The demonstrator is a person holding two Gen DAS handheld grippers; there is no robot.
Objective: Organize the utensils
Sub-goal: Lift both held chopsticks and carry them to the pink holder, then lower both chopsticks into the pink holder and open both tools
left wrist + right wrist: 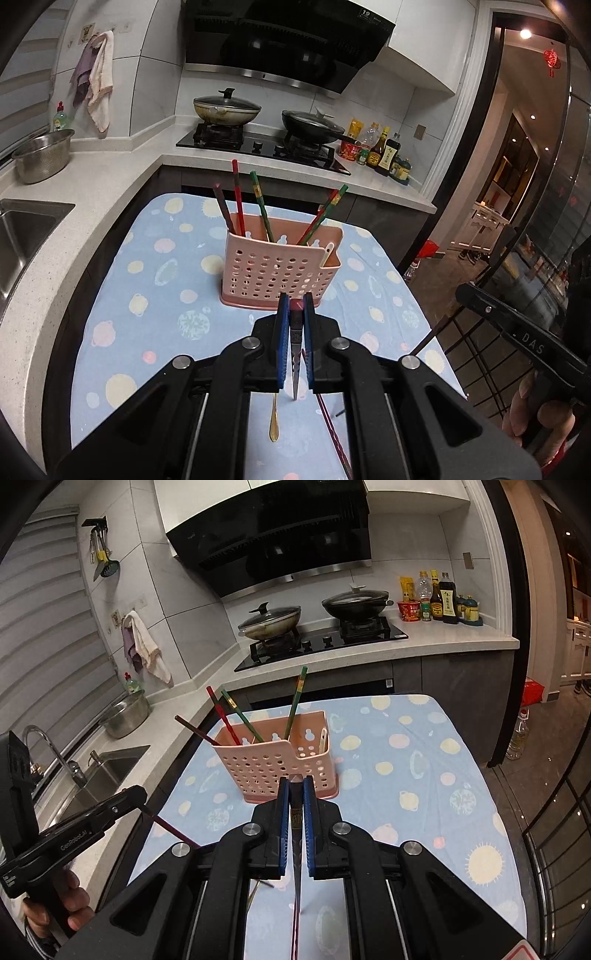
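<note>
Left gripper (296, 306) clamped on dark chopstick (295, 354); right gripper (296, 788) clamped on another chopstick (295, 853). Pink utensil basket (280, 264) at 12 o'clock, just beyond fingertips. Gold spoon (273, 421) on tablecloth (147, 295) at 6 o'clock.

right tongs (296, 788) clamp dark chopstick (295, 853), just before pink holder (275, 766) on dotted cloth (406, 775).
</note>
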